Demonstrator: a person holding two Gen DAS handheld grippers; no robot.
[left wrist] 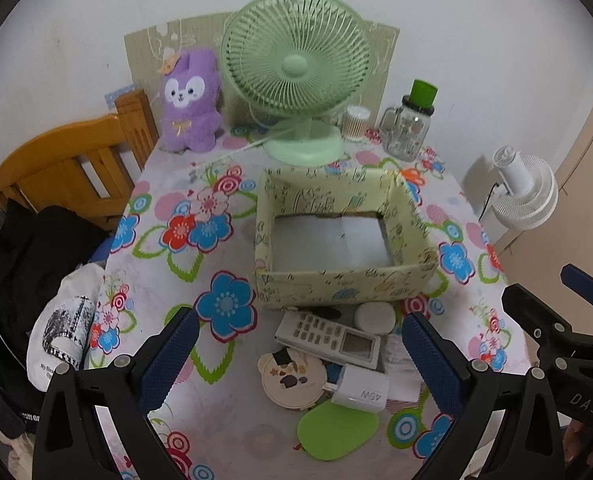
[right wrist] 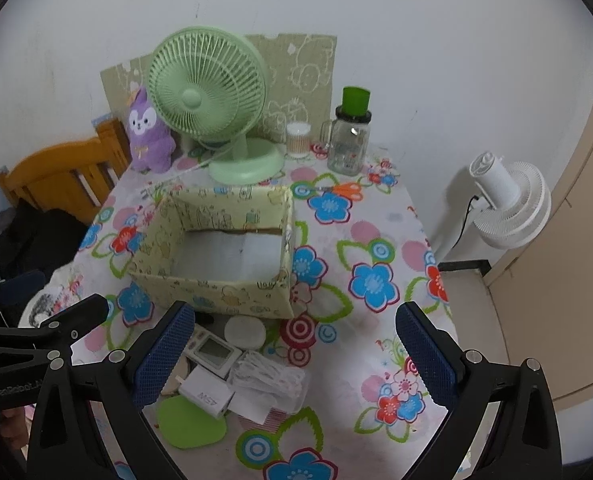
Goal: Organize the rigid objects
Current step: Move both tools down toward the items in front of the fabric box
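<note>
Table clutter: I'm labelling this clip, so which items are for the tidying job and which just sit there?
For the job: box, remote, white charger, round white case, green pad, round mirror.
Just there: green fan, purple plush, glass jar, cotton swabs.

A: What do you see at the back of the table?
B: You have a green desk fan [left wrist: 296,68], with a purple plush rabbit [left wrist: 190,100] beside it.
A: And off the table?
B: You see a white floor fan [right wrist: 510,204] and a wooden chair [left wrist: 68,168].
</note>
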